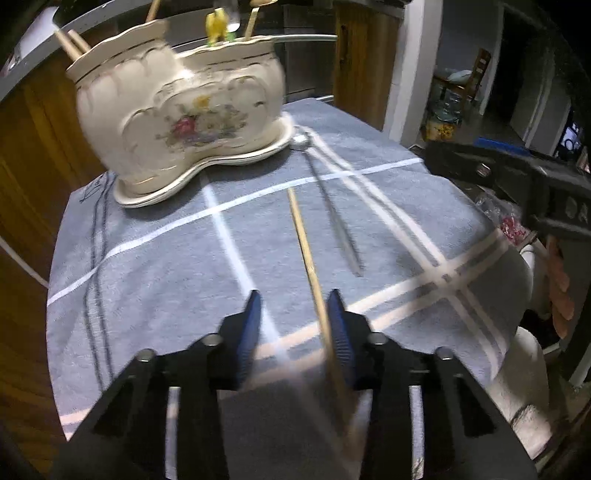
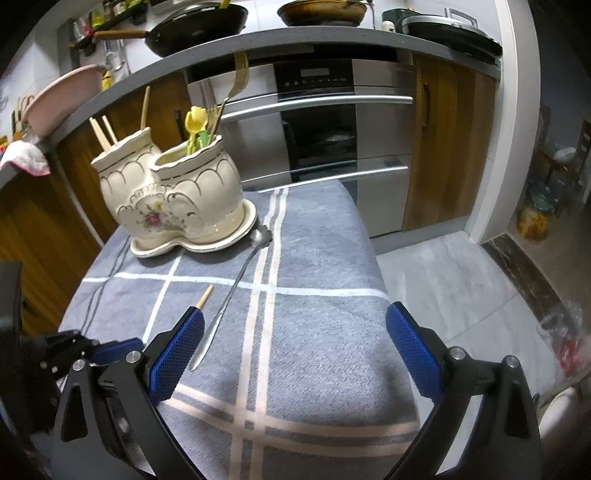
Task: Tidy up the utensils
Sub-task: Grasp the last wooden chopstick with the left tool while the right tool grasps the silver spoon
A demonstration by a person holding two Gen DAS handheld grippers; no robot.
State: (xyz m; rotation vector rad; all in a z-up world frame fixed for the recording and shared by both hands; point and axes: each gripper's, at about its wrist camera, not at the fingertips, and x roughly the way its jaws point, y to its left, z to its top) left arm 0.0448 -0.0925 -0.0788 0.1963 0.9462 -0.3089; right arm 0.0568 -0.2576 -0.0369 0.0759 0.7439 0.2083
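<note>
A cream ceramic double utensil holder [image 1: 177,110] with a flower print stands on its saucer at the far left of the grey towel; it also shows in the right wrist view [image 2: 173,192]. It holds chopsticks, a yellow-green utensil and gold cutlery. A wooden chopstick [image 1: 306,254] lies on the towel and runs back between the fingers of my left gripper [image 1: 293,306], against the right pad. The jaws stand apart. Only the chopstick's tip [image 2: 205,296] shows in the right wrist view. A long metal spoon [image 2: 229,295] lies beside it [image 1: 332,206]. My right gripper [image 2: 293,332] is open and empty above the towel.
The grey checked towel [image 2: 314,258] covers a small table with edges at the right and far sides. An oven [image 2: 317,122] and wooden cabinets stand behind. The counter above carries pans [image 2: 195,26]. My right gripper's body [image 1: 517,173] shows at the right of the left wrist view.
</note>
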